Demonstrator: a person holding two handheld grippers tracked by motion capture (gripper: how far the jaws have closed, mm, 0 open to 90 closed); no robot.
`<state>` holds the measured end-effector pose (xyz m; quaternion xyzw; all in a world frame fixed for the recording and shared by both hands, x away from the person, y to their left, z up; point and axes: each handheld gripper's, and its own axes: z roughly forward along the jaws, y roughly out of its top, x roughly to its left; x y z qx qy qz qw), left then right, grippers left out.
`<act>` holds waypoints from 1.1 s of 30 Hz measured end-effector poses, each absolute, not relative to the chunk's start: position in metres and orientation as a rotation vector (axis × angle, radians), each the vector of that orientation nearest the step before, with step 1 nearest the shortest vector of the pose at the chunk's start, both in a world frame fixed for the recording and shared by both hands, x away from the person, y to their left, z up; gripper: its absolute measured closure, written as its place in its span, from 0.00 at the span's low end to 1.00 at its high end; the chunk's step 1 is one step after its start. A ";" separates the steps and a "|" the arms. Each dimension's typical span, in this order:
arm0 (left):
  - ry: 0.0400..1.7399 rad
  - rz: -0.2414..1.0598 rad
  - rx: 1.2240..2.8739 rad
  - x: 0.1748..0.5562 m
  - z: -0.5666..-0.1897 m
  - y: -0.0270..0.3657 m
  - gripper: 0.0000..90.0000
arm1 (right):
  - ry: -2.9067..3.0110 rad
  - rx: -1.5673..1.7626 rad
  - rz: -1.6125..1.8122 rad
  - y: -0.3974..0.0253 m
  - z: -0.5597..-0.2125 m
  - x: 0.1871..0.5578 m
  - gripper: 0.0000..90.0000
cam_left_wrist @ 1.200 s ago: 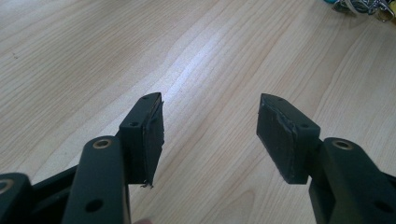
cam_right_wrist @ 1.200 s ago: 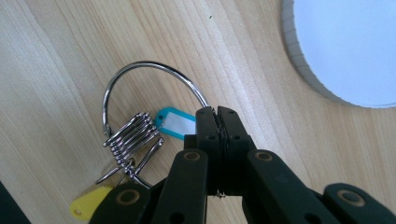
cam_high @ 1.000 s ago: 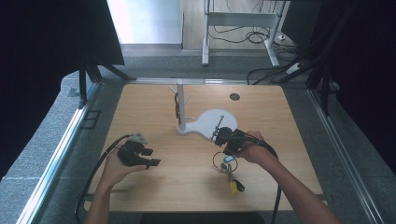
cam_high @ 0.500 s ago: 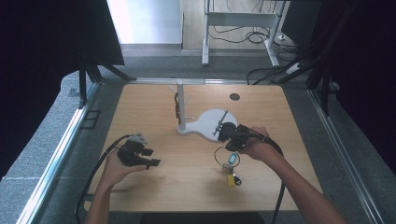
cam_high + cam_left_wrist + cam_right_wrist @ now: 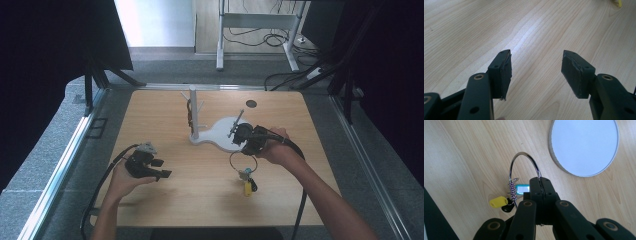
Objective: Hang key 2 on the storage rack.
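**Now lifting: key ring clamped, heading toward the stand**

Since a second ago my right gripper (image 5: 246,141) has moved from the keys low on the table up and away toward the stand base; half a second ago it was midway. The keys have come along with it, shifting slightly farther from the near edge. I read that as the pick having succeeded.

Right tongs: closed tight on the thin silver wire key ring (image 5: 524,163), pinching its right side in the right gripper view. Below the loop hang a yellow plastic tag (image 5: 498,202), a pale blue tag (image 5: 522,189) and a dark fob. From the high view the ring (image 5: 243,161) sits just near of the gripper, the tags trailing toward me on the wood; whether they are fully clear of the table I cannot tell.

Left tongs (image 5: 536,67): spread wide, nothing between the pads, held over bare wood at near left. Unchanged over the last second.

Judgement: next comes hooking the ring on a peg of the white post stand (image 5: 193,112), whose flat white base (image 5: 584,146) lies just beside the ring, to the far side.

Surface: light wooden table (image 5: 165,210), a small dark round inset at far right. Room: grey floor, dark curtains either side, a white desk frame and cables beyond.
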<state>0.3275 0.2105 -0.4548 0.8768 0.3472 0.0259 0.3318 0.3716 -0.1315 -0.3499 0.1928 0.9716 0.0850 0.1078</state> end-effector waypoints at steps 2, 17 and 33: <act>0.906 0.067 2.292 0.328 -0.455 0.210 0.47 | 2.855 0.573 0.257 -0.131 -0.348 0.372 1.00; 0.908 0.062 2.289 0.328 -0.455 0.211 0.47 | 2.846 0.582 0.271 -0.130 -0.338 0.380 1.00; 0.916 0.057 2.274 0.328 -0.455 0.214 0.47 | 2.802 0.598 0.276 -0.113 -0.309 0.411 1.00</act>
